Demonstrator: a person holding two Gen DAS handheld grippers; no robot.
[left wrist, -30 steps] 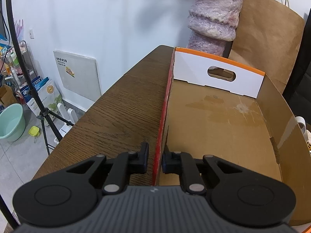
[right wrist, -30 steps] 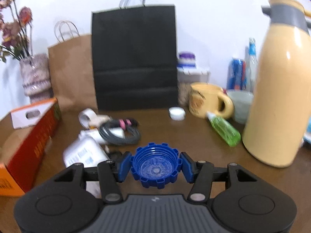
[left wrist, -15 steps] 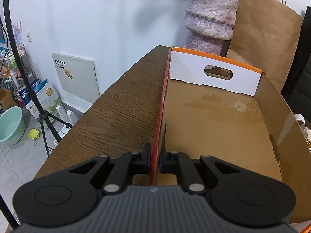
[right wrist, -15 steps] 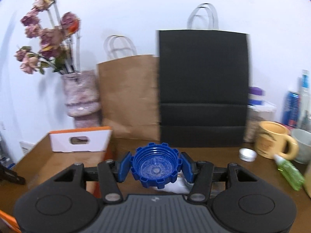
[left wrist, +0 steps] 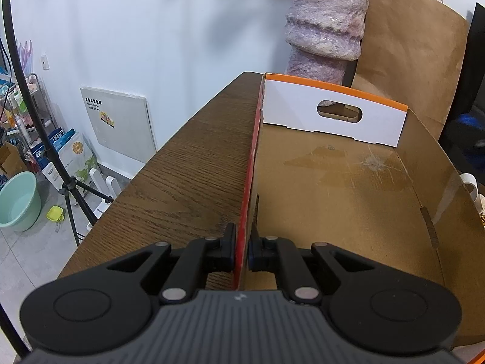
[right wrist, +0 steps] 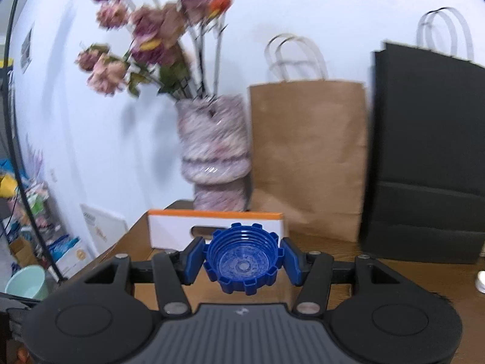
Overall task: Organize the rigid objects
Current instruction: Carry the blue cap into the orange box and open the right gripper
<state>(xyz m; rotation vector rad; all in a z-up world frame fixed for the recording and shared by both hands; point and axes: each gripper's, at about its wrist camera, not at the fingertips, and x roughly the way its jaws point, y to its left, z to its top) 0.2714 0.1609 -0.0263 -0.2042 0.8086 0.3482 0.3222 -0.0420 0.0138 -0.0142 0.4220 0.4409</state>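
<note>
An open cardboard box point(left wrist: 339, 188) with a red left wall and a white, orange-edged end panel lies on the wooden table point(left wrist: 194, 176). Its inside is bare. My left gripper point(left wrist: 241, 251) is shut on the box's red left wall near its close end. My right gripper point(right wrist: 242, 262) is shut on a blue ribbed cap point(right wrist: 241, 265), held open side up in the air in front of the box's white end panel point(right wrist: 169, 230). A blue blur at the right edge of the left wrist view point(left wrist: 469, 133) is the right gripper's side.
A pink textured vase point(right wrist: 213, 154) with dried flowers stands behind the box, beside a brown paper bag point(right wrist: 309, 157) and a black paper bag point(right wrist: 424, 163). A small white cap point(right wrist: 481, 282) lies on the table at right. The table's left edge point(left wrist: 142, 179) drops to the floor.
My left gripper has closed fully onto the box's red wall. My right gripper has swung left and up with the blue cap, from the cluttered table toward the box and vase.
</note>
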